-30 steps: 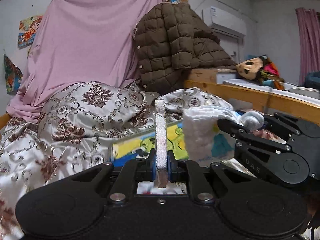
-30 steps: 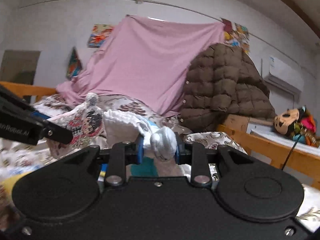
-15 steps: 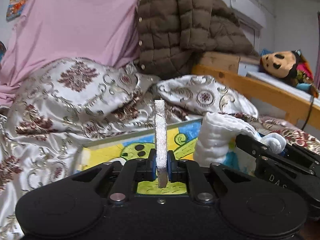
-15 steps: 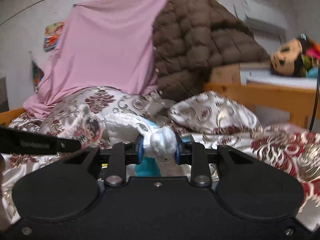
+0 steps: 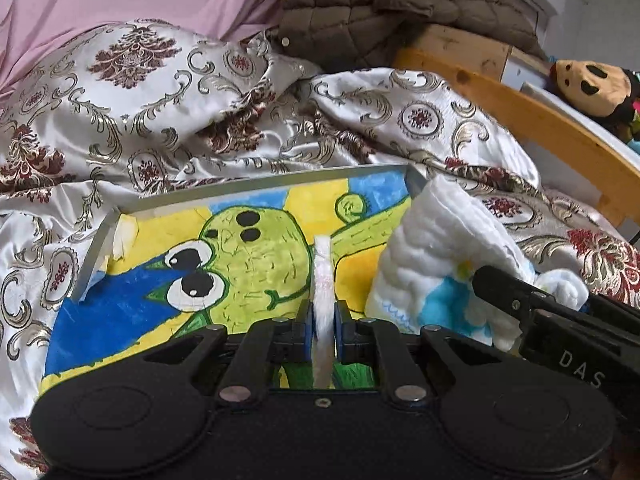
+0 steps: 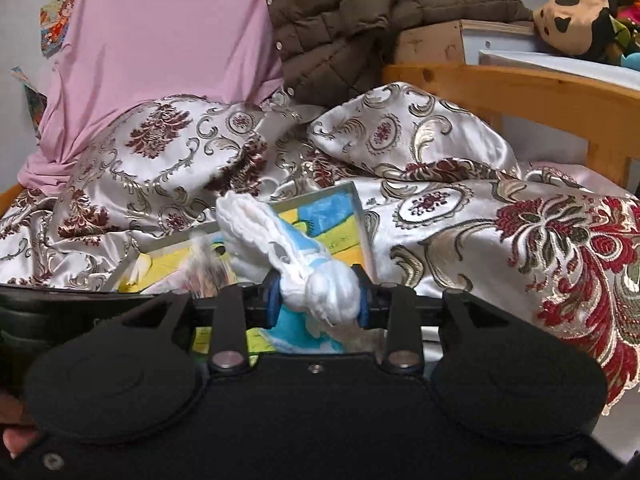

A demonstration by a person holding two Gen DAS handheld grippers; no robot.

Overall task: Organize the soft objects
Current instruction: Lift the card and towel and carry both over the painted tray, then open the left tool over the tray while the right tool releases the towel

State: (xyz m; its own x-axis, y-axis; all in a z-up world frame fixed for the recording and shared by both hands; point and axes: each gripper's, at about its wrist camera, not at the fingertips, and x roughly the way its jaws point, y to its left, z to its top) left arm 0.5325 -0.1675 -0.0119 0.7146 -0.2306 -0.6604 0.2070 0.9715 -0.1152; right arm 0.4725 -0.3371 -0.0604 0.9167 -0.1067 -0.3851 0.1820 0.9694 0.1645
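The lower part of the painted tray (image 5: pixel 248 248) is hidden by the left tool's body. The plush toy (image 5: pixel 592 84) is cut off at 3 o'clock. A blurred cloth (image 6: pixel 204 268) is seen at 9 o'clock of the white towel (image 6: pixel 256 224); whatever is printed on it cannot be told.

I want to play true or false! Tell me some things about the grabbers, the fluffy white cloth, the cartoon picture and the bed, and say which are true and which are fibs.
1. The left gripper is pinching a thin edge of the white cloth. True.
2. The framed cartoon picture hangs on the wall. False: it lies on the patterned bedspread.
3. The right gripper has a bunched corner of the same cloth between its fingers. True; its jaws have just been opening.
4. The brown puffy jacket is folded inside the picture frame. False: it is piled at the back, behind the bedspread.
5. A stuffed toy sits beyond the wooden bed rail. True.
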